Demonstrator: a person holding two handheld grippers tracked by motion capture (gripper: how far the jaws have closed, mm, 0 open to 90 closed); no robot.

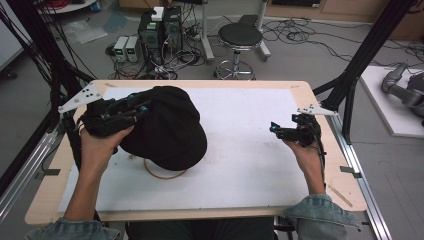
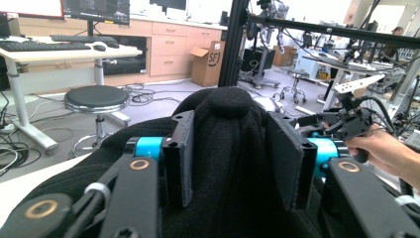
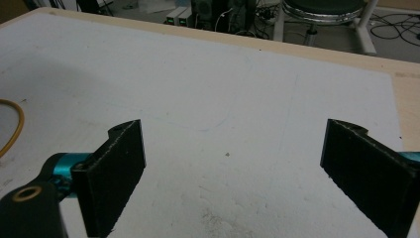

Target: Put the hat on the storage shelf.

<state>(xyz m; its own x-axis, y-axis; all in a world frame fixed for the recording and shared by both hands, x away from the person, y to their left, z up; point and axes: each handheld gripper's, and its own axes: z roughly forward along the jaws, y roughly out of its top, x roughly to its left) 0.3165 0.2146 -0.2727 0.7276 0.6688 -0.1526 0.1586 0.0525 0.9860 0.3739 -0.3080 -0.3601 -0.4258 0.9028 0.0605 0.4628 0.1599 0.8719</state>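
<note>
Between left gripper [image 2: 230, 158] fingers [image 2: 179, 156], black cap [image 1: 167, 127] sits pinched over ring [image 1: 162, 174].

Left hand-held gripper [image 1: 142, 106] grips black hat [image 1: 167, 127] over a ring [image 1: 162, 172].

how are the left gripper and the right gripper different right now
The left gripper is closed on the black hat; the right gripper is open with nothing between its jaws. The left sits at the table's left over the hat; the right hovers at the right over bare white surface. Both are hand-held, with black jaws and blue fittings.
</note>
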